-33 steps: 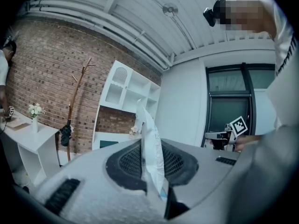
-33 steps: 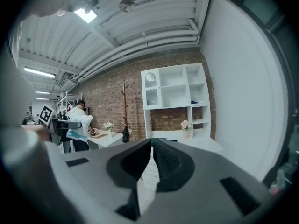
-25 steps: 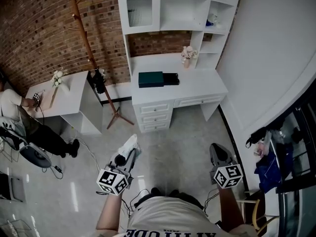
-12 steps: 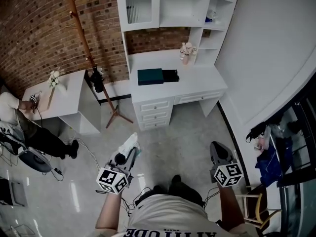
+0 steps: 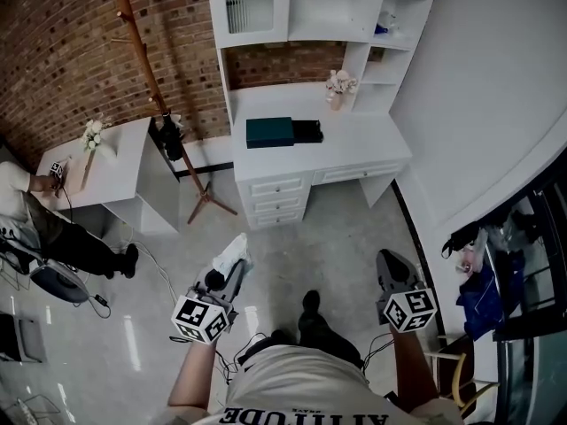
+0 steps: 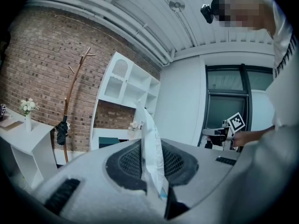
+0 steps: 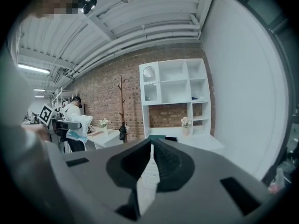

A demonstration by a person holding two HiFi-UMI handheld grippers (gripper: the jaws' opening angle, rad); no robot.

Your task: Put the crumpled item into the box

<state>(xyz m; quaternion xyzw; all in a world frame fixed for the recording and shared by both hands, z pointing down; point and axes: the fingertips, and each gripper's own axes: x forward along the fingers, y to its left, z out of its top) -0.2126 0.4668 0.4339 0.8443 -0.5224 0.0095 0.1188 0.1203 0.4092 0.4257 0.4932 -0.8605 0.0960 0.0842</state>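
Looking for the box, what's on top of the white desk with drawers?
A dark green box, a black item beside it, and a flower vase. The box's inside cannot be seen.

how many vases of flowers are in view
2. One vase stands at the back of the white desk; the other vase stands on the small table at the left. More may be hidden out of view.

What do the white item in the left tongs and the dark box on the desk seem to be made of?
White item: probably thin plastic film, slightly glossy; it is creased and looks faintly translucent.
Dark box: unclear from here, perhaps card or plastic; matte dark green, with flat faces and straight edges.
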